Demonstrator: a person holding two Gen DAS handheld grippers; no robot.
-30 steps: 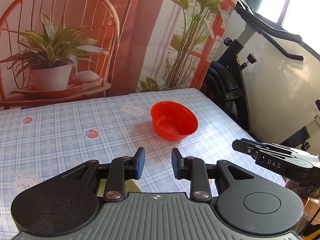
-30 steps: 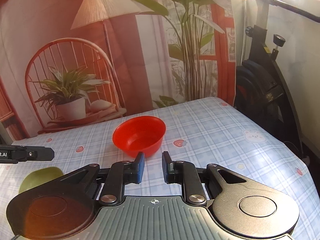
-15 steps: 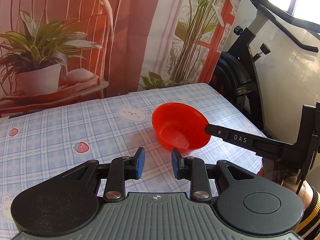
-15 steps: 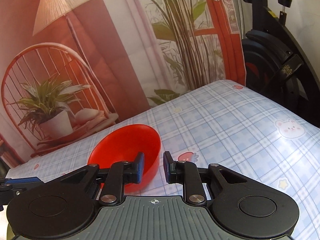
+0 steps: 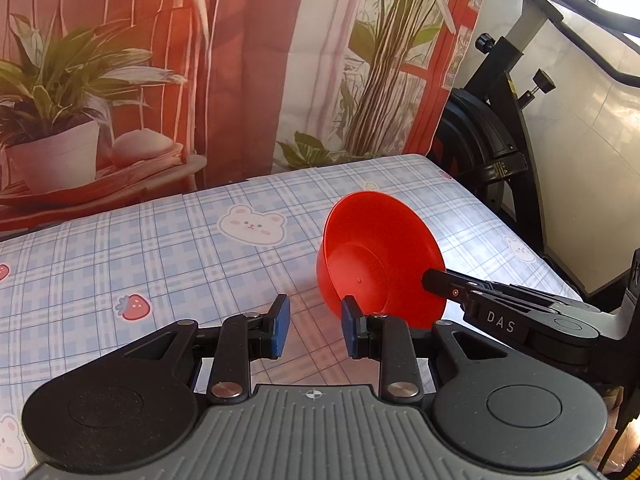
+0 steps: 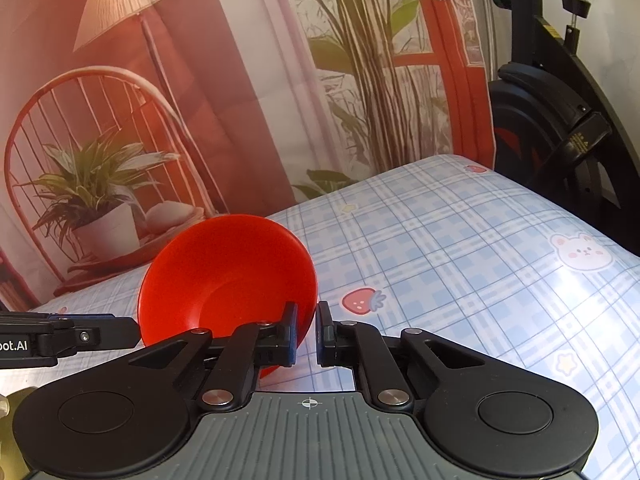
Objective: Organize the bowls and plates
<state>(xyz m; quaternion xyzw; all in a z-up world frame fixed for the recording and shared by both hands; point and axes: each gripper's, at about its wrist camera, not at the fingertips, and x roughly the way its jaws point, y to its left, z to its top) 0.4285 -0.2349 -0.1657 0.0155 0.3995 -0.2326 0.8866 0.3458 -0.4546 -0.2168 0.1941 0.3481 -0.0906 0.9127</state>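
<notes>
now the right tongs [image 6: 306, 330], jaws just closed, pinch the near rim of the red bowl [image 6: 228, 276], tipping it on the checked tablecloth [image 6: 460, 260]; nothing in it. left tongs [image 5: 312, 326] gape partway, holding nothing. only the right view shows a lamp print [image 6: 120, 4].

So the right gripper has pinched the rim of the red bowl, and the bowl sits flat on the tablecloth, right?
Not flat. The right gripper does pinch the rim, but the red bowl is tipped up on its side over the tablecloth, its opening facing sideways, as the left wrist view shows.
</notes>
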